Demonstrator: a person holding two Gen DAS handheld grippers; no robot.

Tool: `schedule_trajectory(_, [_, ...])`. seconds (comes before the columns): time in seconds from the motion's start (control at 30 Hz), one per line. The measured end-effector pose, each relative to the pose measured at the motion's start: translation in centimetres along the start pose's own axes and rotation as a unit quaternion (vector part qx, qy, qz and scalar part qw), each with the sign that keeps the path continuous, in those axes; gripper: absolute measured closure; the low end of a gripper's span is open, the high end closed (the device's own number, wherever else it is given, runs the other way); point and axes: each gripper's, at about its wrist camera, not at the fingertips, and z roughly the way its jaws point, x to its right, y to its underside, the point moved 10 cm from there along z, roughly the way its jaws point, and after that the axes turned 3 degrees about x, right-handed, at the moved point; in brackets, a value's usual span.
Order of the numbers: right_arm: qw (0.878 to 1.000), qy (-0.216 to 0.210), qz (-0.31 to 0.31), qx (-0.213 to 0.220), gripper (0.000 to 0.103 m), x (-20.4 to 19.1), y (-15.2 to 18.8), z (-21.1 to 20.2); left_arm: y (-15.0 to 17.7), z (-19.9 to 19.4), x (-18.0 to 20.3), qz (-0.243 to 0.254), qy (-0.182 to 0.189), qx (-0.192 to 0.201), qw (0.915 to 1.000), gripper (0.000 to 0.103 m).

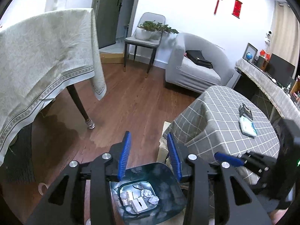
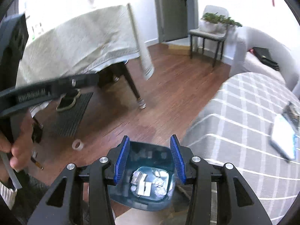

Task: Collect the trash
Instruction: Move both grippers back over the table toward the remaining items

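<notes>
A dark blue trash bin [image 1: 168, 193] stands on the floor below both grippers; it also shows in the right wrist view [image 2: 150, 153]. Inside lie crumpled paper balls [image 1: 146, 193] and white scraps [image 1: 138, 204], also seen in the right wrist view [image 2: 144, 184]. My left gripper [image 1: 150, 155] is open and empty above the bin. My right gripper [image 2: 150, 159] is open and empty above the bin too; it appears at the right of the left wrist view [image 1: 228, 159]. On the grey checked table [image 1: 234, 116] lie flat packets [image 1: 247, 120], also in the right wrist view [image 2: 286, 131].
A table with a pale cloth [image 1: 46, 56] stands at left, its leg [image 1: 80, 106] on the wood floor. A tape roll [image 2: 77, 145] lies on the floor. A grey sofa [image 1: 196, 65] and a chair with a plant [image 1: 144, 37] stand behind.
</notes>
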Motion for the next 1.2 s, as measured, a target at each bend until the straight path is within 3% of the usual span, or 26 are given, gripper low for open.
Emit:
schedule_trajectory(0.4, [0.995,0.074,0.052,0.039,0.057,8.0,0.5,-5.1,1.5,1.8,8.2,0.06,0.031,-0.015,0.9976,0.044])
schedule_trajectory(0.63, [0.987,0.116,0.101,0.054,0.036,13.5,1.7,-7.8,2.4,2.7,12.7,0.084,0.055,-0.022,0.9947,0.037])
schedule_trajectory(0.77, [0.984,0.129,0.111,0.056,0.031,15.8,2.3,-8.8,2.8,3.6,15.1,0.091,0.067,-0.031,0.9931,0.035])
schedule_trajectory(1.0, [0.979,0.151,0.124,0.056,0.014,19.7,3.8,-11.0,3.1,4.8,19.9,0.102,0.11,-0.041,0.9879,0.028])
schedule_trajectory(1.2, [0.973,0.154,0.167,0.044,0.011,23.3,4.9,-11.9,3.5,6.8,23.7,0.128,0.121,-0.056,0.9828,0.022])
